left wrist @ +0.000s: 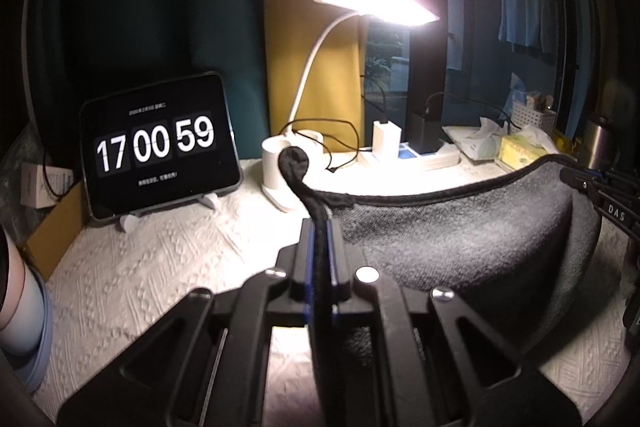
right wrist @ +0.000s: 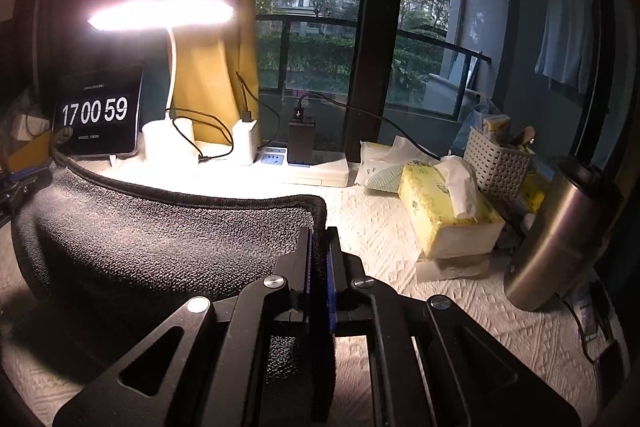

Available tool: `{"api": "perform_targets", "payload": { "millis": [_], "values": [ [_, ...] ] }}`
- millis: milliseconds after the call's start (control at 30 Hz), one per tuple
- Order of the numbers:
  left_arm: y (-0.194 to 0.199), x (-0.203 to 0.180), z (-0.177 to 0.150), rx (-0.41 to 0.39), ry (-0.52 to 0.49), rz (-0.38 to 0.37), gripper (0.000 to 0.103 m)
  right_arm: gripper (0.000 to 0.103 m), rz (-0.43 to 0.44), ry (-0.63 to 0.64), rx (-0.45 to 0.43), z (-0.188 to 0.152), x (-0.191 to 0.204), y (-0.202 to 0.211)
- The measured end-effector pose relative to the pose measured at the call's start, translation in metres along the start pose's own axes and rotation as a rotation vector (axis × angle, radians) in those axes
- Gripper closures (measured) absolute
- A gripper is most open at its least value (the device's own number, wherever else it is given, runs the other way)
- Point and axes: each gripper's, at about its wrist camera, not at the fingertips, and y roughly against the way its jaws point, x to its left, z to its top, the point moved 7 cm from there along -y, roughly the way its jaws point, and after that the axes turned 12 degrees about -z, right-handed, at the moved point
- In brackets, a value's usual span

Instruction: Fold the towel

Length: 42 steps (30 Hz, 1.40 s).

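— So where did the jaws stand?

— Both were clenched on the towel (right wrist: 160,239): the left gripper (left wrist: 320,247) pinched one hemmed corner, the right gripper (right wrist: 319,251) the other, and the cloth sagged between them above the table (right wrist: 400,227).

— Which step, then?

— The carry-over, I judged. Next called for bringing that held edge evenly toward the far edge, short of the lamp (left wrist: 280,163) and tissue box (right wrist: 448,207).

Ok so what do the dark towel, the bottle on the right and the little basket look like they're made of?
Towel: dark grey looped terry, likely cotton or microfibre; nubbly matte pile, stitched black hem.
Bottle: brushed stainless steel by its soft streaky sheen, with a dark cap.
Basket: white moulded plastic, judging from its even grid of holes.
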Motion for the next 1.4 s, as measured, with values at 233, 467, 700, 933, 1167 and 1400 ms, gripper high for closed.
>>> {"api": "perform_targets", "payload": {
  "millis": [233, 467, 700, 933, 1167, 1400],
  "values": [
    [-0.016, 0.009, 0.007, 0.0, 0.009, -0.008, 0.097, 0.097, -0.012, 0.015, 0.007, 0.007, 0.006, -0.02],
    [-0.041, 0.015, 0.005, 0.035, 0.028, -0.012, 0.097, 0.097, -0.02, 0.018, 0.024, 0.009, 0.009, -0.039],
    [-0.068, 0.025, -0.001, 0.081, 0.065, -0.018, 0.097, 0.097, -0.026, 0.021, 0.063, 0.0, 0.013, -0.065],
    [-0.088, 0.033, -0.01, 0.138, 0.088, -0.018, 0.097, 0.097, -0.01, 0.013, 0.131, -0.011, 0.017, -0.091],
    [-0.116, 0.046, -0.025, 0.267, 0.178, -0.046, 0.095, 0.097, 0.0, 0.006, 0.194, -0.015, 0.019, -0.107],
    [-0.129, 0.055, -0.039, 0.342, 0.25, -0.065, 0.093, 0.097, -0.003, 0.033, 0.287, -0.025, 0.024, -0.124]
  ]
}}
